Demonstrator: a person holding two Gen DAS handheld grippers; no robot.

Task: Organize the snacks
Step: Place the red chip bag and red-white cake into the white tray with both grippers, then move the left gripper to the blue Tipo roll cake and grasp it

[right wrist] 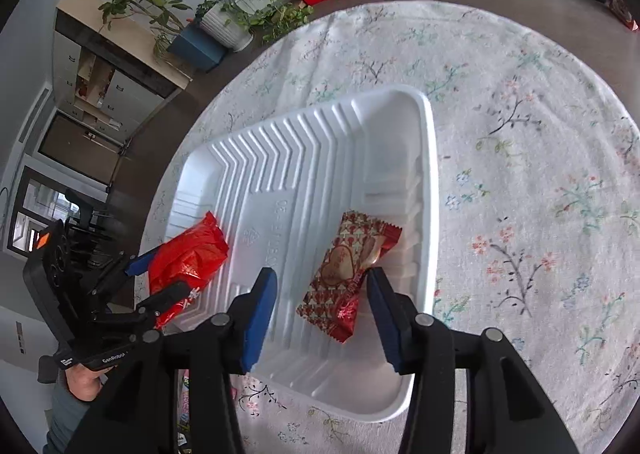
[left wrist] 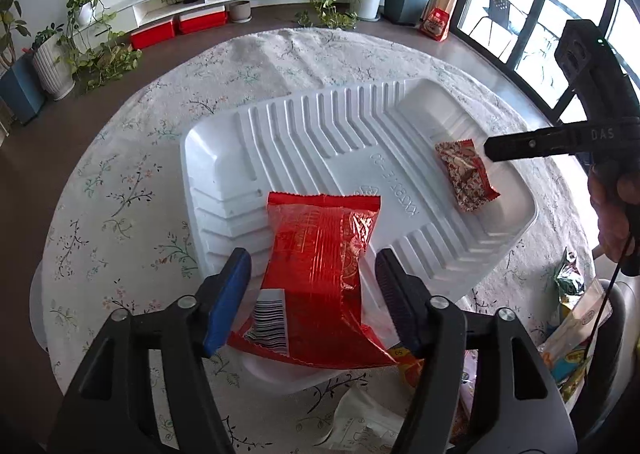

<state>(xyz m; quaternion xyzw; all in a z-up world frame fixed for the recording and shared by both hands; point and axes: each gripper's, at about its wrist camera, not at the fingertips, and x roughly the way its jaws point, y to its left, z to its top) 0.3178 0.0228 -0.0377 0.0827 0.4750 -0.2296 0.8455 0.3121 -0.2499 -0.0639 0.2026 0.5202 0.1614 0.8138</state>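
The near end of the red snack bag (left wrist: pixel 320 278) is partly hidden by the left gripper (left wrist: pixel 312 294). Loose packets (left wrist: pixel 576 338) at the right are cut off by the lens edge. Raised lettering on the white tray (left wrist: pixel 224 158) cannot be read.

A white tray (left wrist: pixel 304 142) sits on the floral cloth (left wrist: pixel 132 182). The left gripper (left wrist: pixel 312 286) has its jaws spread on either side of a red bag (left wrist: pixel 320 254) lying over the tray's near rim. A patterned candy (left wrist: pixel 466 174) lies in the tray's right end, just beside the right gripper's tip (left wrist: pixel 520 144).
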